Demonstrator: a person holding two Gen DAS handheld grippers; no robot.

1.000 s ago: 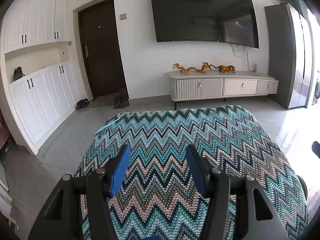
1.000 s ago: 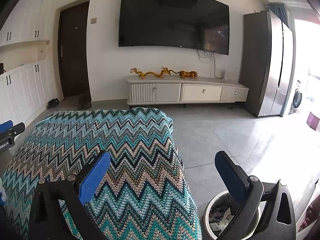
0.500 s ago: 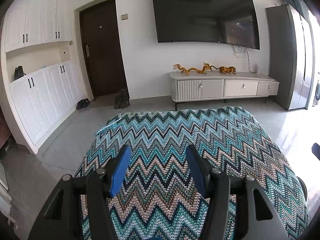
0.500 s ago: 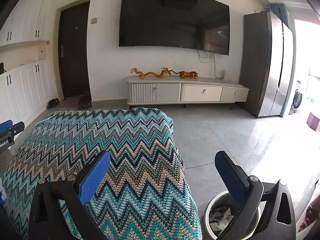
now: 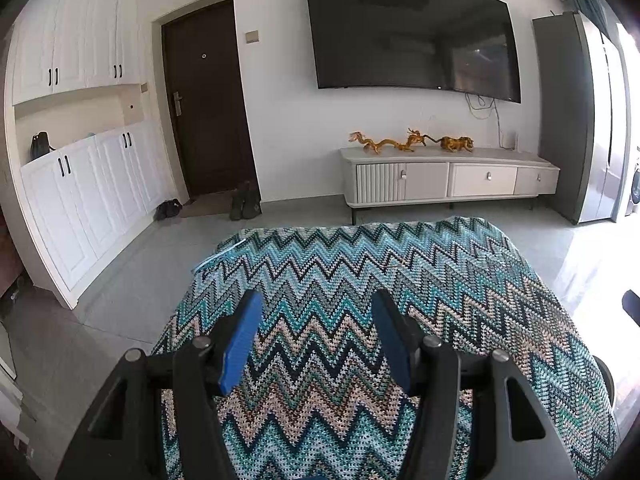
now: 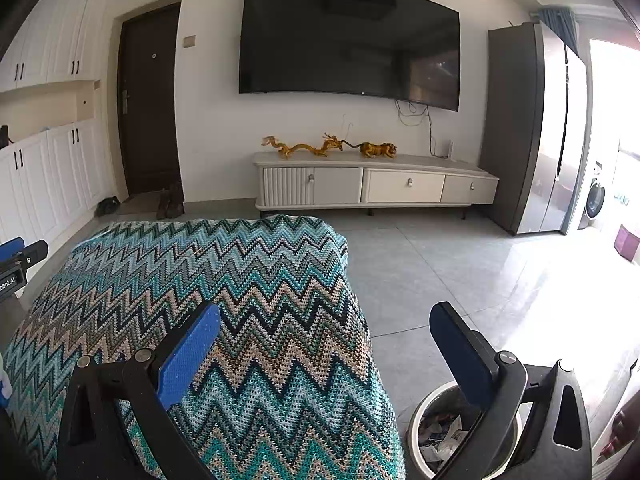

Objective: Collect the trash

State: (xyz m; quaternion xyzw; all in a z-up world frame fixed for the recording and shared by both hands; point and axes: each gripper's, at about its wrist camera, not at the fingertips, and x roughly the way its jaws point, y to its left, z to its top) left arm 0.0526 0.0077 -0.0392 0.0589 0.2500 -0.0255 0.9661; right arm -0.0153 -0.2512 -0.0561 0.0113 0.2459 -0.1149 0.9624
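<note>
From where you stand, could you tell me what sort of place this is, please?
Most likely a home living room by the entrance: a large wall-mounted television above a low media cabinet, a dark front door with shoes beside it, and white built-in cupboards.

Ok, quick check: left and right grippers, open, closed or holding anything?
Left gripper: open, nothing between its fingers, over the zigzag blanket.
Right gripper: open wide, empty, by the trash bin.
</note>
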